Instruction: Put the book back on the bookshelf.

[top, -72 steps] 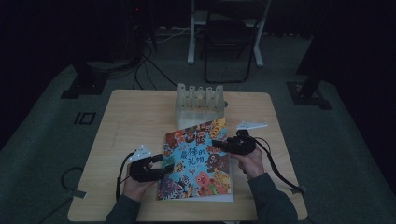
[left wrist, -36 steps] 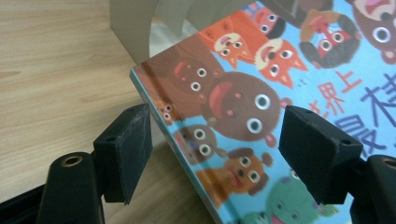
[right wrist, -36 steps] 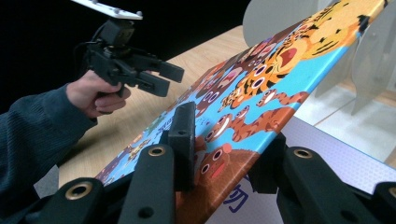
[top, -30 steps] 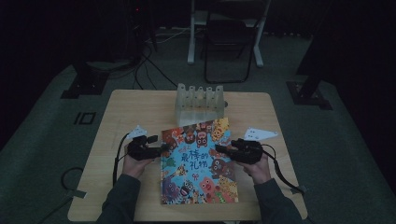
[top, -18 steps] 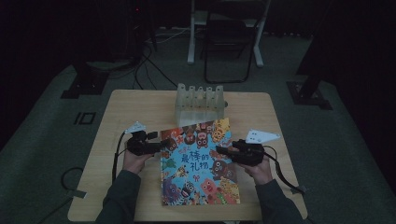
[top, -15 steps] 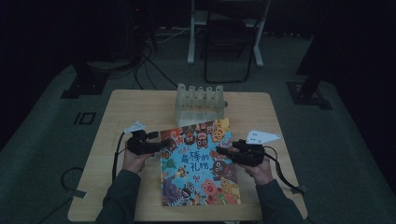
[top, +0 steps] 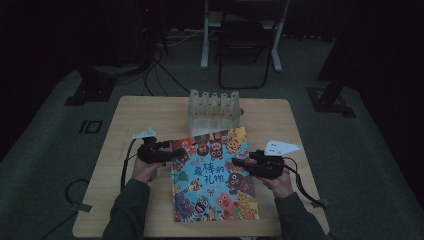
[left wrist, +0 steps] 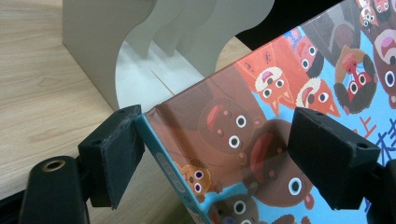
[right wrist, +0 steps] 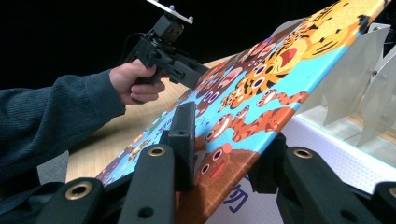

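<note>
Wooden table (top: 150,115), with a white slotted rack (top: 212,107) toward its far edge. Colourful picture book (top: 215,175) just on the near side of the rack, tilted, far edge raised against the rack's front wall. Right gripper (top: 239,162), nearer than the rack and off to its right, clamped hard on the book's right edge, one pad on the cover and one beneath. Left gripper (top: 176,154), by the rack's near left corner, jaws spread wide astride the book's far left corner without pinching it, one pad close at the spine.

Step in hand, as judged: feeding the book into a slot of the rack. Best done with a firm right clamp and the left steadying the spine corner. Swing the book upright, line its edge with one gap between dividers, then lower slowly. Otherwise, likely to catch a divider and shove the rack away.
</note>
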### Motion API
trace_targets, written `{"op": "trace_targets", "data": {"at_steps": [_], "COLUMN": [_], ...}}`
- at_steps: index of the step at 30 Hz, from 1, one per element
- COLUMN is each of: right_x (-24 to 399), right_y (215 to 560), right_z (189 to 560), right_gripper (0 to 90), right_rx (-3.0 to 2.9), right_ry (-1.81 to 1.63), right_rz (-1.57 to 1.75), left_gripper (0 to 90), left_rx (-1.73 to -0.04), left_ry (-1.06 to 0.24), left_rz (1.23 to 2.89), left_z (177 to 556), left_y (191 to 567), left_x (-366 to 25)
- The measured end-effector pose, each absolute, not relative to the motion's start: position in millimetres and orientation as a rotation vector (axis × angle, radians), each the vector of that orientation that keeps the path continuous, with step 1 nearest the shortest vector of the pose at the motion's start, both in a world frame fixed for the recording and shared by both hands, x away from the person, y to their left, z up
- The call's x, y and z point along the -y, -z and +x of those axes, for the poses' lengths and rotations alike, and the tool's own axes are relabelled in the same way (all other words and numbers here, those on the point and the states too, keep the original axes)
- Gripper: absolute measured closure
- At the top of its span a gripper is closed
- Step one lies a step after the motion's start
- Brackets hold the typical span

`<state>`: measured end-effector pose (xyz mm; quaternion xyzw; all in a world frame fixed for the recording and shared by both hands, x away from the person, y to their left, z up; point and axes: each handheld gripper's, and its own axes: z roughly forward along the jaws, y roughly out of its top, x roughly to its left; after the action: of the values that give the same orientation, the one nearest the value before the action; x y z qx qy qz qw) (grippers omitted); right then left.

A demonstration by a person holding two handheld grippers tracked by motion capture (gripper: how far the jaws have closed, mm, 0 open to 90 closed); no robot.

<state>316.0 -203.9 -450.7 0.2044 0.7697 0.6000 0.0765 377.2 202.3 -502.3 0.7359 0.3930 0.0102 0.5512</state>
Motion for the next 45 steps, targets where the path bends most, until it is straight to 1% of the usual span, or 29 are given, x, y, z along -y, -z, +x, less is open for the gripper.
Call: {"op": "trace_targets", "data": {"at_steps": [3,5,10,14,38,45], "right_x": [205,205,205,209,224,229], "right_y": [451,450,447,443,446,449], "right_z": [317,317,318,317,320,322], "right_gripper": [67.3,67.3,66.9,66.9,62.7,59.8], "right_rx": [-2.312,-2.32,-2.337,-2.337,-2.327,-2.325], "right_ry": [-1.8,-1.796,-1.777,-1.775,-1.754,-1.731], "right_rz": [0.614,0.622,0.623,0.594,0.647,0.65], "left_gripper": [19.6,22.9,26.2,29.8,29.8,29.7], "left_rx": [-0.931,-0.934,-0.936,-0.92,-0.822,-0.778], "left_ry": [-0.007,-0.022,-0.033,-0.067,-0.209,-0.245], "left_rz": [1.728,1.729,1.692,1.692,1.657,1.647], "left_z": [377,377,373,369,341,332], "left_y": [502,503,504,496,454,440], "left_x": [-203,-204,-205,-204,-200,-195]}}
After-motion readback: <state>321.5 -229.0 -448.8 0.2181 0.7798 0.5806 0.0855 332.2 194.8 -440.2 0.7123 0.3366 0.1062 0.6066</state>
